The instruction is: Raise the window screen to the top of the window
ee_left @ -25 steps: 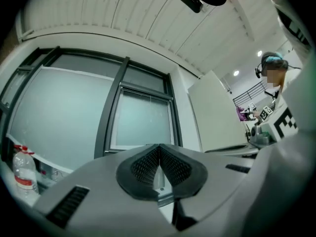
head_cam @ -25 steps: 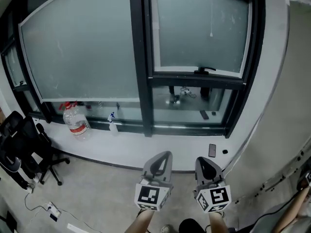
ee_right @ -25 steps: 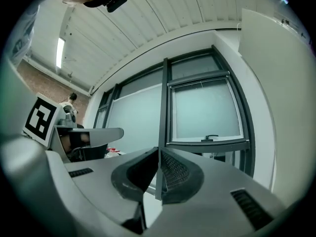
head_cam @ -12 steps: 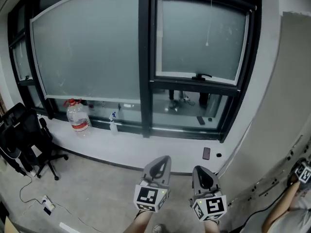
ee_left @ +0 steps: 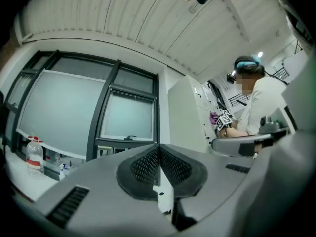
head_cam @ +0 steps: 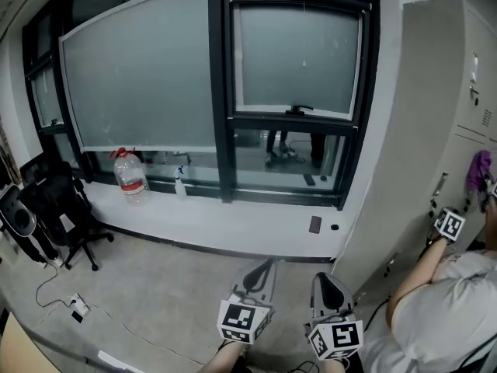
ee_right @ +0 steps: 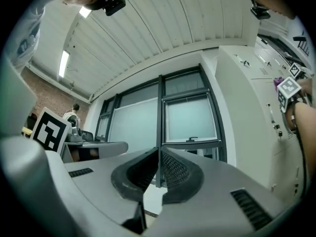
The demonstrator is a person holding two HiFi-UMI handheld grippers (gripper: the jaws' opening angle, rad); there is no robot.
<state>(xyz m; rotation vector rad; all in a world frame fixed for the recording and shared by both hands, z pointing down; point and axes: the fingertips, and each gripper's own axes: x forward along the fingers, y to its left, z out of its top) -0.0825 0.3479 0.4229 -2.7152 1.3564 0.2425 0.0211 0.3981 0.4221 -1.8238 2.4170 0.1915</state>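
Ahead of and above both sets of fingertips, well apart across the floor, hangs the window screen [head_cam: 299, 61], its lower bar lying level. Left gripper [head_cam: 262, 269] and right gripper [head_cam: 327, 280] are both clenched on nothing; the right sits more squarely under it, likely nearer. Water bottle [head_cam: 130, 179] label is too small to read.

Diffuse daylight through frosted window [head_cam: 140, 76]; floor [head_cam: 155, 286] below it evenly lit, shadows faint. One ceiling lamp [ee_right: 63, 63] up-left of window glares. Fisheye bows window frame [head_cam: 220, 92]; gripper views vignetted black at corners.
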